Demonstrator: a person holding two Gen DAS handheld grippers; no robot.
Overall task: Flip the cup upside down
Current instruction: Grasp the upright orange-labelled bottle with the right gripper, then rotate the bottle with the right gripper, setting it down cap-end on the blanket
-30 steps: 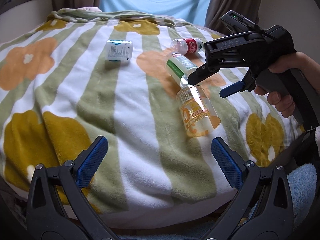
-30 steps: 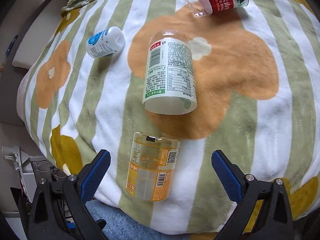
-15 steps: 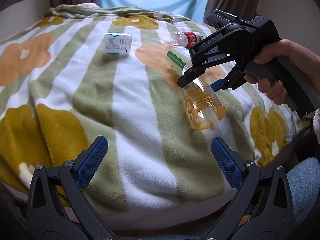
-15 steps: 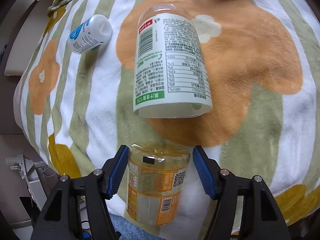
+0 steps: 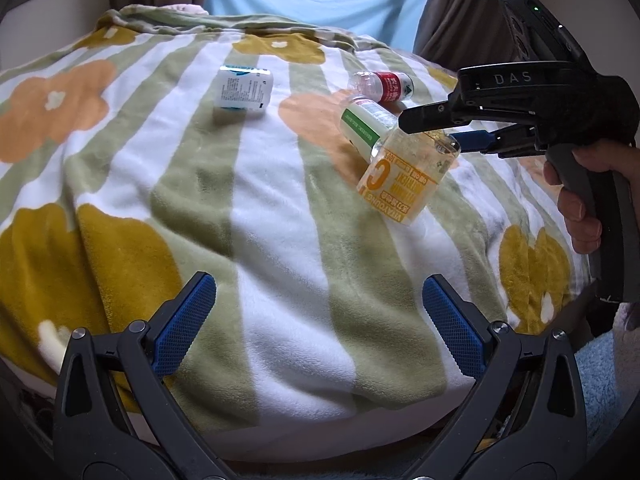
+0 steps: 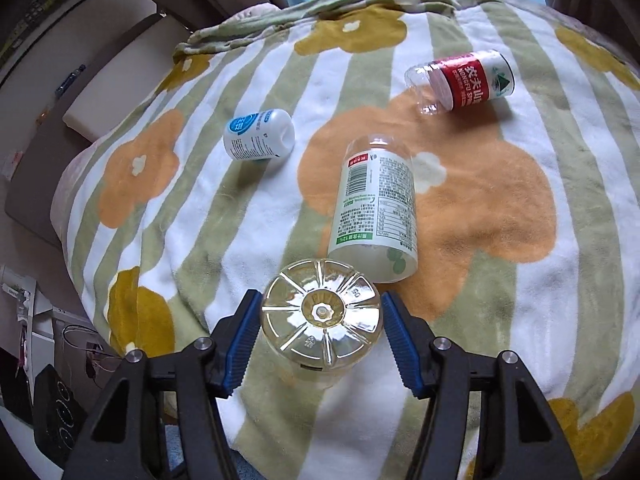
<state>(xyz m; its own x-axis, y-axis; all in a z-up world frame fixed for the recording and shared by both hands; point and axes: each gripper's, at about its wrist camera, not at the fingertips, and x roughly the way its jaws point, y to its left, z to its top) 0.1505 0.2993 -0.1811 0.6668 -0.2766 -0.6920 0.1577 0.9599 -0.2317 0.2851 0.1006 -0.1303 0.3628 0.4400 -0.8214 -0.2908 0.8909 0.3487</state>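
The cup is a clear cut-off bottle with an orange label. My right gripper is shut on it near its base and holds it tilted above the blanket, open end pointing down and away from the gripper. In the right wrist view the cup's ribbed base faces the camera, pinched between the blue pads of the right gripper. My left gripper is open near the blanket's front edge, with nothing between its fingers.
A striped, flowered blanket covers a rounded surface. On their sides lie a green-labelled cup, a red-labelled cup and a white cup with a blue label. A hand holds the right gripper's handle.
My right gripper came down over the orange-labelled cup, shut on it and lifted it off the blanket, turning its base up toward the right camera. The left gripper stayed open.
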